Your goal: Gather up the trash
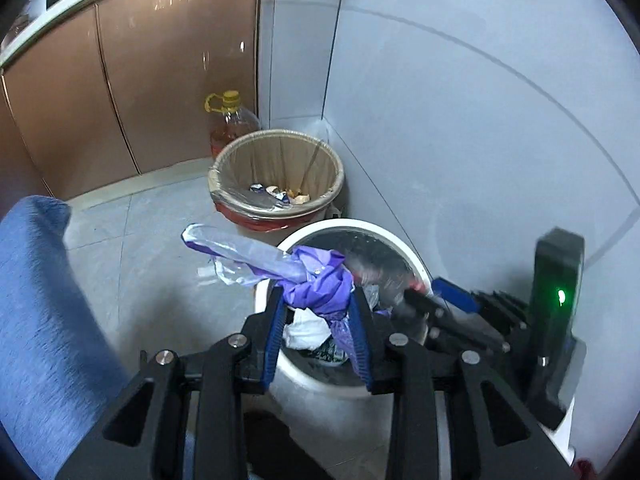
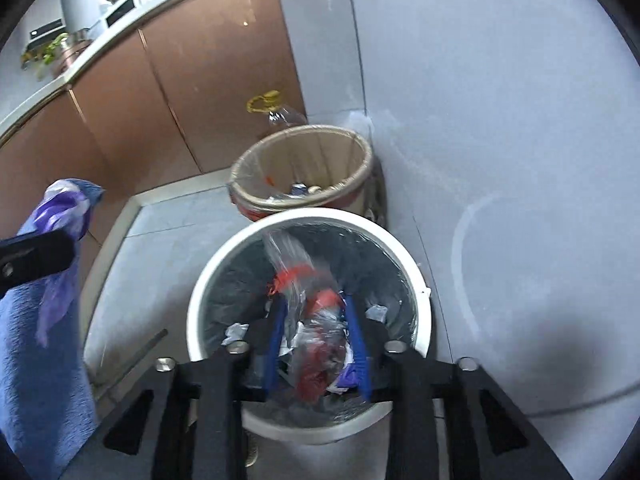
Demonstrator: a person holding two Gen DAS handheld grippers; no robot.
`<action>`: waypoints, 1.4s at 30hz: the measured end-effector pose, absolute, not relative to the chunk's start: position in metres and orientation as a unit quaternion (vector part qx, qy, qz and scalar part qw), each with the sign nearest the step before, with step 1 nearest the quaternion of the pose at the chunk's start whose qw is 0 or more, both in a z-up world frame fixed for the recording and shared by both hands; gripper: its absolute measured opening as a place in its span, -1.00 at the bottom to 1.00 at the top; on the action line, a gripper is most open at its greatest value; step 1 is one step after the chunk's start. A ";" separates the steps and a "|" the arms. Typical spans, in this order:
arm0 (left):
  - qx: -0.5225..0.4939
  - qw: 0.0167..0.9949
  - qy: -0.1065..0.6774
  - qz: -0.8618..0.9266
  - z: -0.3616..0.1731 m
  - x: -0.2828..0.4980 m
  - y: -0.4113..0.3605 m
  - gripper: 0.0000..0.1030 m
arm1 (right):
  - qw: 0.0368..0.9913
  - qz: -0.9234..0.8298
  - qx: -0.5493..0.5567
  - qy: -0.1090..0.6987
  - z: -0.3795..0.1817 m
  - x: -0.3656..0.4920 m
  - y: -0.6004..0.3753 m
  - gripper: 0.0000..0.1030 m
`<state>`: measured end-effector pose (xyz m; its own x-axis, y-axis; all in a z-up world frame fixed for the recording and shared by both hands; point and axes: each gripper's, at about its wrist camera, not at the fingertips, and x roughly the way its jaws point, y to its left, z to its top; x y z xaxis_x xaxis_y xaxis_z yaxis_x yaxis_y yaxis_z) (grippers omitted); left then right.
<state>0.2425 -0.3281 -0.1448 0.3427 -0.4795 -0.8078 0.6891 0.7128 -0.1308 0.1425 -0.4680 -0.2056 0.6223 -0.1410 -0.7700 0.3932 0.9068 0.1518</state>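
Observation:
My left gripper (image 1: 318, 300) is shut on a bunched purple plastic bag (image 1: 320, 284), whose twisted end (image 1: 236, 246) sticks out to the left over the rim of the white bin (image 1: 360, 226). My right gripper (image 2: 316, 312) holds a clear plastic bag with red print (image 2: 312, 320) over the same white bin (image 2: 208, 280), which has a dark liner and paper scraps inside. The right gripper (image 1: 424, 300) shows blurred at the right of the left wrist view. The left gripper's finger (image 2: 32, 256) and the purple bag (image 2: 60, 208) show at the left of the right wrist view.
A second bin with a beige liner and a red base (image 1: 276, 176) stands behind the white one, with scraps inside. An oil bottle with a yellow cap (image 1: 230, 120) stands by brown cabinets (image 1: 160, 80). A pale tiled wall (image 1: 480, 120) is at right. My blue sleeve (image 1: 40, 300) is at left.

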 end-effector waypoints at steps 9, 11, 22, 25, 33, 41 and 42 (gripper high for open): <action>0.066 0.790 0.483 -0.373 -0.160 0.268 -0.348 -0.28 | 0.880 -0.163 0.158 0.418 -0.218 0.139 -0.473 -0.02; 0.059 0.789 0.483 -0.375 -0.158 0.269 -0.348 -0.25 | 0.879 -0.165 0.159 0.419 -0.217 0.138 -0.471 0.04; 0.046 0.803 0.459 -0.376 -0.122 0.252 -0.321 -0.16 | 0.890 -0.163 0.146 0.401 -0.187 0.129 -0.448 0.20; 0.046 0.821 0.437 -0.365 -0.102 0.243 -0.302 -0.16 | 0.899 -0.157 0.133 0.386 -0.168 0.125 -0.435 0.35; 0.037 0.876 0.374 -0.301 -0.053 0.209 -0.225 -0.13 | 0.927 -0.133 0.095 0.338 -0.104 0.104 -0.386 0.82; 0.025 0.917 0.337 -0.213 -0.035 0.166 -0.123 -0.04 | 0.947 -0.066 0.038 0.312 -0.062 0.086 -0.306 1.00; 0.025 0.921 0.333 -0.200 -0.034 0.161 -0.111 -0.03 | 0.949 -0.055 0.030 0.308 -0.058 0.084 -0.293 1.00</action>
